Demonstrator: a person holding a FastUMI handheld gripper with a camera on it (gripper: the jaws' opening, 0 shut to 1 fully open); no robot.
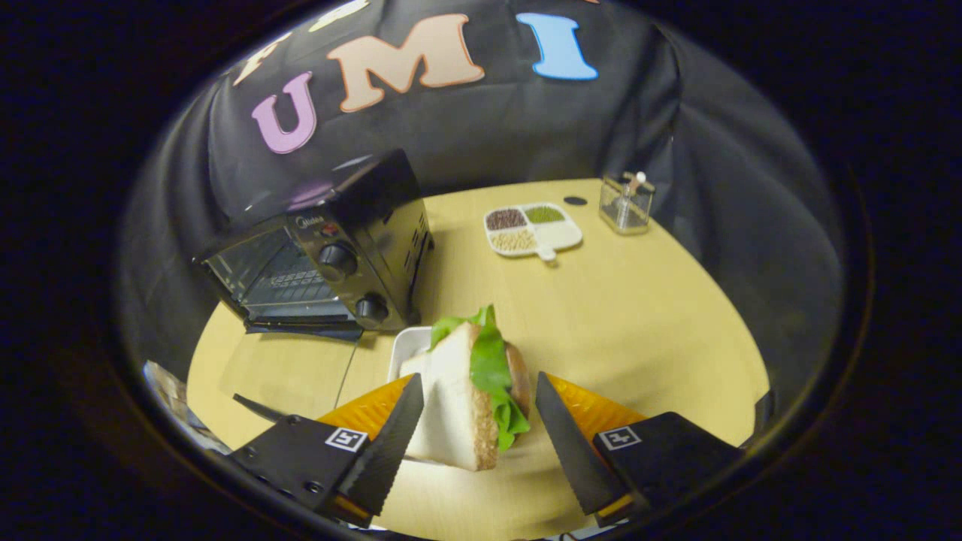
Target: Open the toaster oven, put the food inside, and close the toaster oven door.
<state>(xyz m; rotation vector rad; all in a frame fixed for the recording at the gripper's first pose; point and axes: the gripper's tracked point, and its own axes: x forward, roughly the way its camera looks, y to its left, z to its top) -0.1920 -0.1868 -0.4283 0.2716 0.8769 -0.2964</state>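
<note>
Gripper view: gripper (479,387) fingers spread around sandwich (470,398), right finger apart from it; toaster oven (323,255) door open beyond.

mock kitchen booth: toaster oven (323,255), table (639,323), cloth wall.

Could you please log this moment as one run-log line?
hand-held gripper: open, straddling lettuce sandwich | sandwich: over white tray | black toaster oven: door open, beyond fingers | stage: sandwich not yet inside
</note>
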